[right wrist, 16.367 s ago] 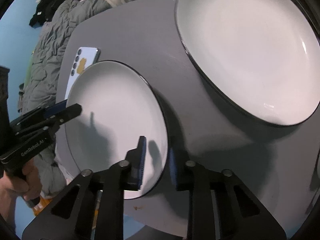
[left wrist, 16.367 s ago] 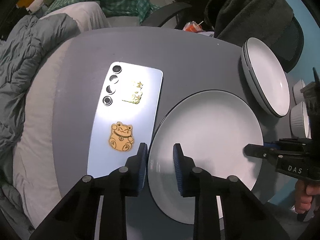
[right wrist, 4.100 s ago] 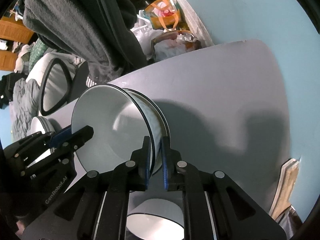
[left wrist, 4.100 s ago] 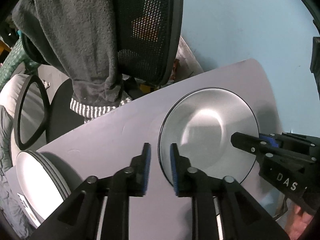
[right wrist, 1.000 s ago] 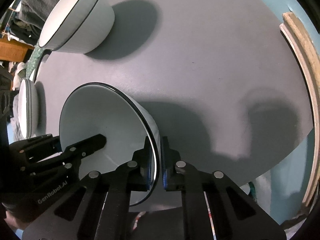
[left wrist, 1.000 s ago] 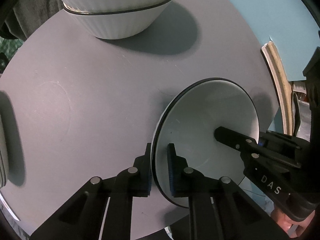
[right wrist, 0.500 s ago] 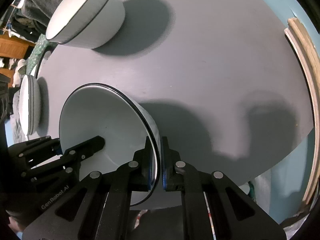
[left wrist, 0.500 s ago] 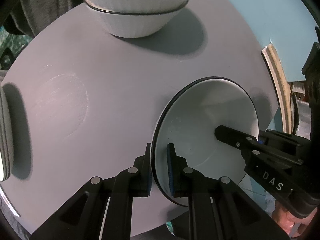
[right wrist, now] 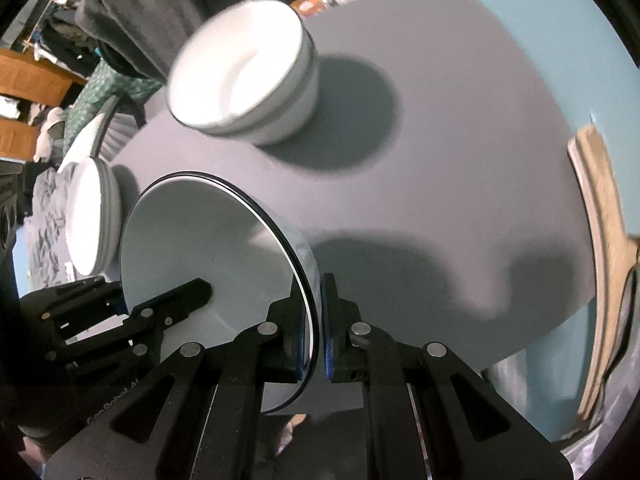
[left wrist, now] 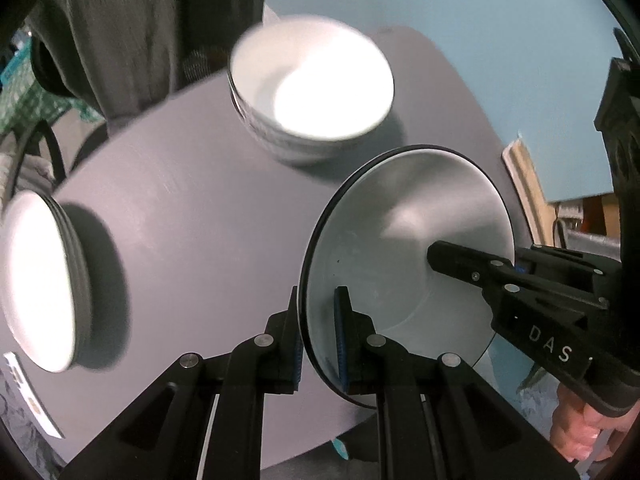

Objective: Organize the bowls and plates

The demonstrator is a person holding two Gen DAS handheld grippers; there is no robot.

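Observation:
A white bowl with a black rim (left wrist: 404, 248) (right wrist: 208, 240) is held above the grey table (left wrist: 192, 208) by both grippers. My left gripper (left wrist: 318, 336) is shut on its near rim. My right gripper (right wrist: 312, 328) is shut on the opposite rim; it shows at the right in the left wrist view (left wrist: 472, 268). The left gripper shows at the left in the right wrist view (right wrist: 188, 292). A stack of two white bowls (left wrist: 312, 88) (right wrist: 244, 84) stands at the far side of the table, beyond the held bowl.
A stack of white plates (left wrist: 40, 280) (right wrist: 92, 216) sits at the table's left side. A chair draped with a dark garment (left wrist: 132, 28) stands behind the table. A blue wall (left wrist: 460, 20) is beyond. A wooden board (right wrist: 600, 216) leans at the right.
Both grippers have lifted the bowl and tilted upward. The stacked bowls now lie nearer the middle of each view, and the plate stack has come into view on the left.

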